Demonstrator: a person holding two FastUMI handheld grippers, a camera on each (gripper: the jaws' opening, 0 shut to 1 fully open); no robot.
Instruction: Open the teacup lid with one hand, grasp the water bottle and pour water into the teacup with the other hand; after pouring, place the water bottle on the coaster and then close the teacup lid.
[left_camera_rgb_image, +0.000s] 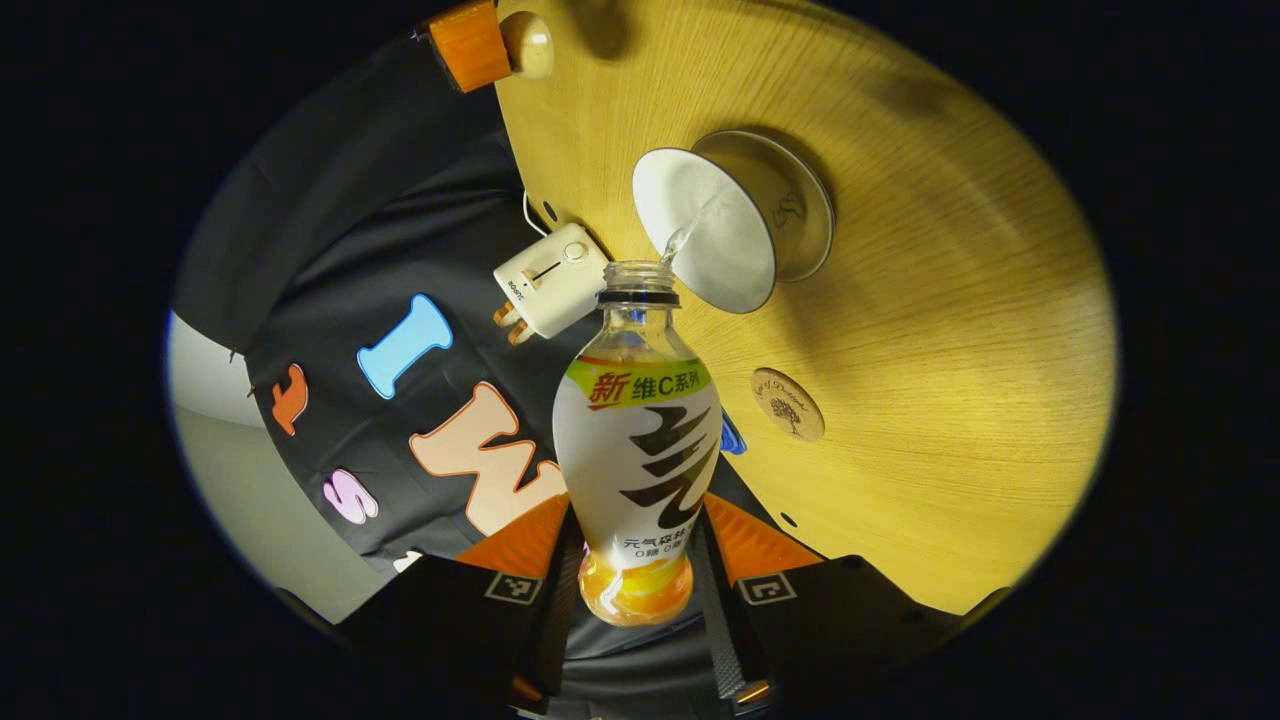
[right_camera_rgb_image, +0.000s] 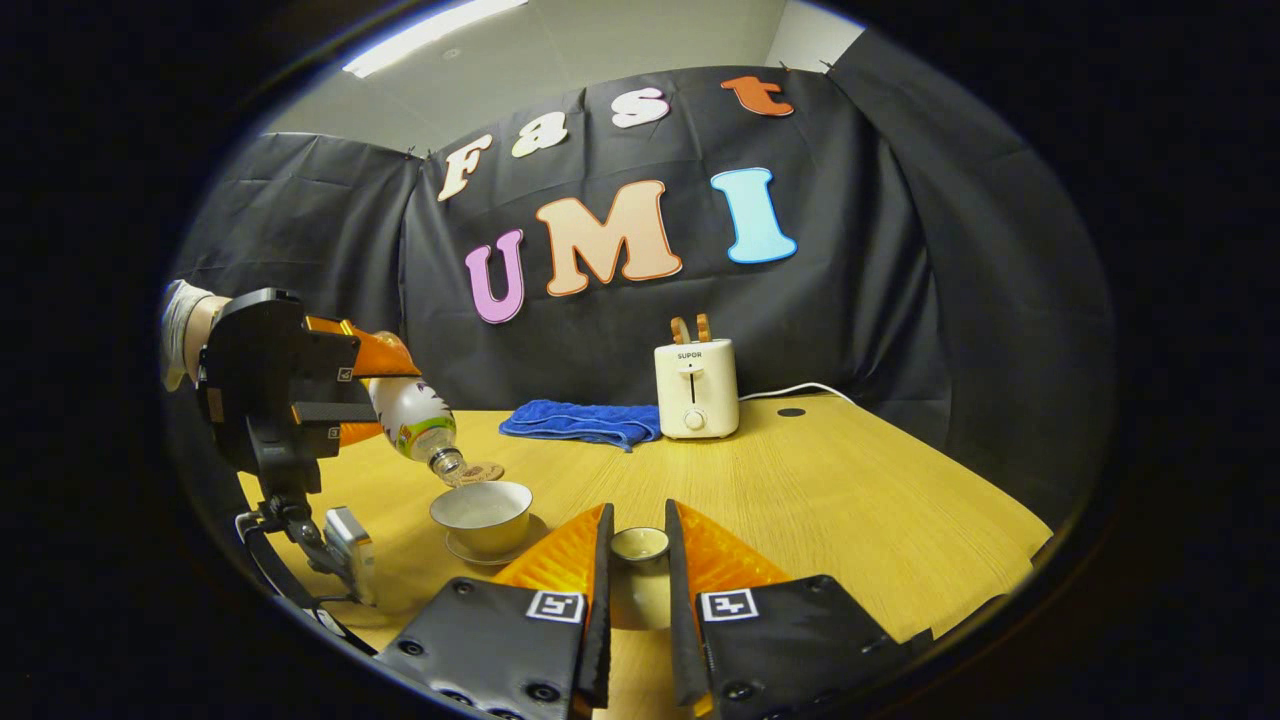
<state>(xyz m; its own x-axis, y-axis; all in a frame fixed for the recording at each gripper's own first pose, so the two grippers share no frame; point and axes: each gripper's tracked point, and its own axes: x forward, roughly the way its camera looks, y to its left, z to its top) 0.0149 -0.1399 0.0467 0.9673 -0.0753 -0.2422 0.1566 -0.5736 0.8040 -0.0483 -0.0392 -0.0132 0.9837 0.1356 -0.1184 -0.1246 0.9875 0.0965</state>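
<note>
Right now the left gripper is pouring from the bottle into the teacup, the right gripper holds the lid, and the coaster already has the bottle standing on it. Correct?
Not quite: the coaster is bare. The left gripper view shows the bottle tilted in the left gripper, water running into the teacup. The rest holds: the right gripper view shows the right gripper holding the lid.

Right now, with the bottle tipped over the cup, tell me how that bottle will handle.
The water bottle looks like thin clear plastic, so it probably flexes under the left gripper. Uncapped and pouring into the teacup, it would spill if jolted. Its smooth rounded body may slip or roll.
</note>
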